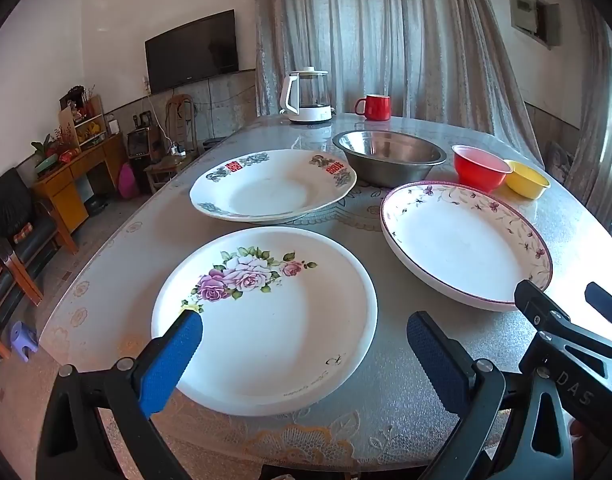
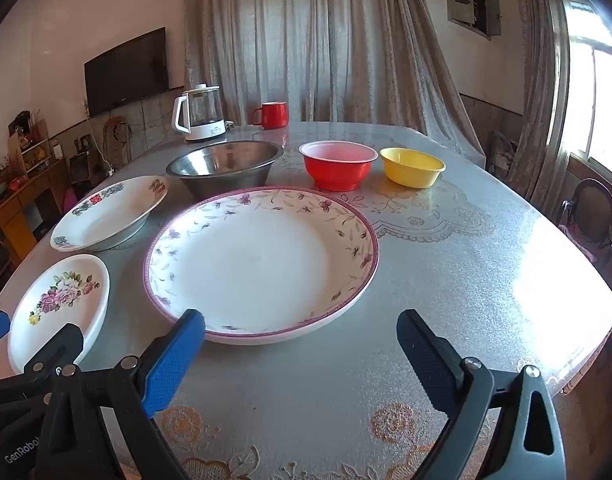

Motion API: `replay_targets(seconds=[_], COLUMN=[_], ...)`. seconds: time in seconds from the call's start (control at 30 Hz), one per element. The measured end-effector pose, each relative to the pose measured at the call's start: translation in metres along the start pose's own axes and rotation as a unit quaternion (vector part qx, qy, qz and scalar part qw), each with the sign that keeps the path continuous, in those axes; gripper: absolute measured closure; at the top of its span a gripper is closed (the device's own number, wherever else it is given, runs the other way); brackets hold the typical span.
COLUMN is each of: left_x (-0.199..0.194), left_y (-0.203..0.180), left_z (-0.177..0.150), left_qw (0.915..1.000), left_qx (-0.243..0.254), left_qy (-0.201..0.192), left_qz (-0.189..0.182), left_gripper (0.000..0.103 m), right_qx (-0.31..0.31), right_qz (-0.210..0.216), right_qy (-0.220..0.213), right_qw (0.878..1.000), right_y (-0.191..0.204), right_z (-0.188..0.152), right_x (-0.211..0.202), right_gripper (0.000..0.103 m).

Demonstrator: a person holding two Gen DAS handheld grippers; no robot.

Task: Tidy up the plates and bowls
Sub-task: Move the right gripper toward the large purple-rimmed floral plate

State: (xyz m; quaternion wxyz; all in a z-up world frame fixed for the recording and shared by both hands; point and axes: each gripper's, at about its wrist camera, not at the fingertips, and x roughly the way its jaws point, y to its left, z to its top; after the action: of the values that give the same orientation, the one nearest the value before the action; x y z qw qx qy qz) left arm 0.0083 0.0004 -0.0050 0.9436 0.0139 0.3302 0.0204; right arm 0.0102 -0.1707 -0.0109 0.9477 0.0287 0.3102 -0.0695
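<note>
A white plate with pink roses (image 1: pixel 266 320) (image 2: pixel 60 308) lies nearest on the table, and my left gripper (image 1: pixel 304 330) hovers open over its near rim, holding nothing. To its right lies a larger plate with a purple floral border (image 1: pixel 466 244) (image 2: pixel 262 264); my right gripper (image 2: pixel 300 328) stands open just before its near edge, apart from it. Behind sit a deep plate with red characters (image 1: pixel 272 186) (image 2: pixel 110 212), a steel bowl (image 1: pixel 388 156) (image 2: pixel 224 164), a red bowl (image 1: pixel 480 166) (image 2: pixel 338 164) and a yellow bowl (image 1: pixel 526 178) (image 2: pixel 412 166).
A white kettle (image 1: pixel 306 96) (image 2: pixel 200 114) and a red mug (image 1: pixel 374 107) (image 2: pixel 272 115) stand at the table's far edge. The lace-patterned table (image 2: pixel 446 280) has bare surface at the right. Chairs, a wooden cabinet (image 1: pixel 70 184) and curtains surround it.
</note>
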Motion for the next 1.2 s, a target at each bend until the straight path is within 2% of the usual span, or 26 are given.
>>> replay_targets(seconds=[1.2], left_x=[-0.0031], left_y=[-0.0063], left_z=[0.0010], left_qw=[0.9999], left_qx=[0.011], left_qy=[-0.001], left_qz=[0.000], left_gripper=[0.000], right_qx=[0.003], right_qz=[0.000], right_qy=[-0.002], right_qw=[1.000], right_y=[-0.0055], right_z=[0.0010], right_x=[-0.0004], right_gripper=[0.005])
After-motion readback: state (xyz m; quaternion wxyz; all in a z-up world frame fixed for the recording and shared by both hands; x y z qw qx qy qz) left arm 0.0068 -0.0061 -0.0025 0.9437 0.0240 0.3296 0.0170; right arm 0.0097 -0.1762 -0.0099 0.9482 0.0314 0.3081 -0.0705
